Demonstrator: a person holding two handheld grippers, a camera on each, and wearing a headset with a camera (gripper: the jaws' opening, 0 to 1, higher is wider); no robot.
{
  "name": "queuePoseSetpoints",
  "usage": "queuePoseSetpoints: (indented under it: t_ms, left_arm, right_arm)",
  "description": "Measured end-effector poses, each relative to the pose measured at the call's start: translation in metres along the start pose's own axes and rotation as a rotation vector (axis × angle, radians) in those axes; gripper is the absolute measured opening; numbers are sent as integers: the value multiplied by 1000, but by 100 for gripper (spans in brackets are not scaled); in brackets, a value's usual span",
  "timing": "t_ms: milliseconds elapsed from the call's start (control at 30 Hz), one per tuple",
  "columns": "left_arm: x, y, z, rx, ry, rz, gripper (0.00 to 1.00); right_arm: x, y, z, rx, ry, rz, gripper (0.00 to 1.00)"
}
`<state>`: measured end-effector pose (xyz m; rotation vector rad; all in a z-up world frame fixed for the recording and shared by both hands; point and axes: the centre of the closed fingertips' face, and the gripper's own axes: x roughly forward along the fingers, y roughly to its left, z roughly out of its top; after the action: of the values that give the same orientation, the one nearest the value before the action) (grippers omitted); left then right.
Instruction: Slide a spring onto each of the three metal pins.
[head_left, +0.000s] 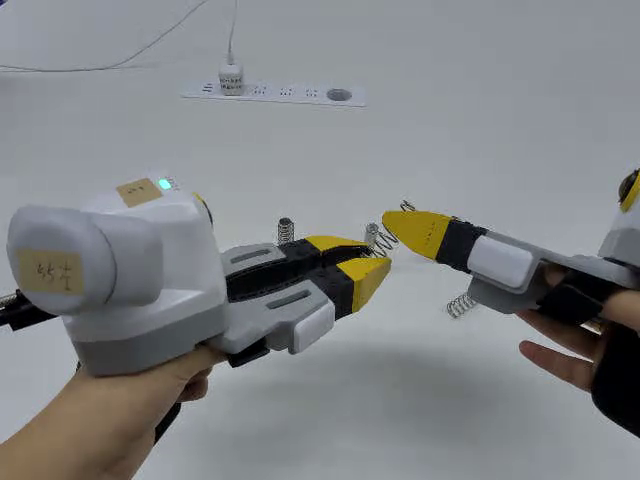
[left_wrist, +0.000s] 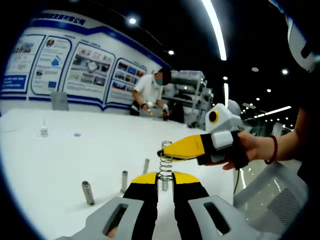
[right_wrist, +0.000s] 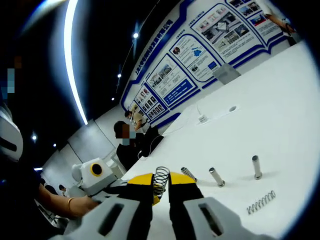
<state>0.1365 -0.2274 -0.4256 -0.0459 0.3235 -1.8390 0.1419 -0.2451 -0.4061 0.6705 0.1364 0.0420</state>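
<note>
Left gripper (head_left: 372, 256): jaws closed on one end of a spring (head_left: 377, 237). Beyond and left of those jaws, a loaded pin (head_left: 286, 230) wearing its coil, with two bare pins (left_wrist: 124, 181) just beside it. Right gripper (head_left: 400, 222): apparently closed on the spring's other end, tip to tip with the left. Below its jaws, a loose spring (head_left: 460, 305) lying flat on the table (head_left: 400, 420). Judged mid-handover of the second spring. Next: let go at one end, line the bore up over a bare pin, slide it down.

Sprung pin (right_wrist: 188, 173), two bare pins (right_wrist: 216, 177), loose spring (right_wrist: 261, 201)
</note>
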Motion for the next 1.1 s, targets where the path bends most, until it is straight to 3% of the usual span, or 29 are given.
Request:
queuePoseSetpoints:
  t_ms: [500, 833, 967, 1100]
  left_arm:
    - [0, 4, -6, 68, 57, 40, 13]
    - [1, 8, -20, 114, 125, 68, 28]
    - [1, 9, -24, 135, 146, 79, 34]
    - [1, 12, -28, 143, 167, 96, 40]
  right_arm:
    - [5, 2, -4, -99, 41, -13, 11]
    - [9, -7, 3, -283, 61, -59, 11]
    - [12, -16, 9, -389, 77, -96, 11]
    - [17, -22, 12, -443, 86, -114, 11]
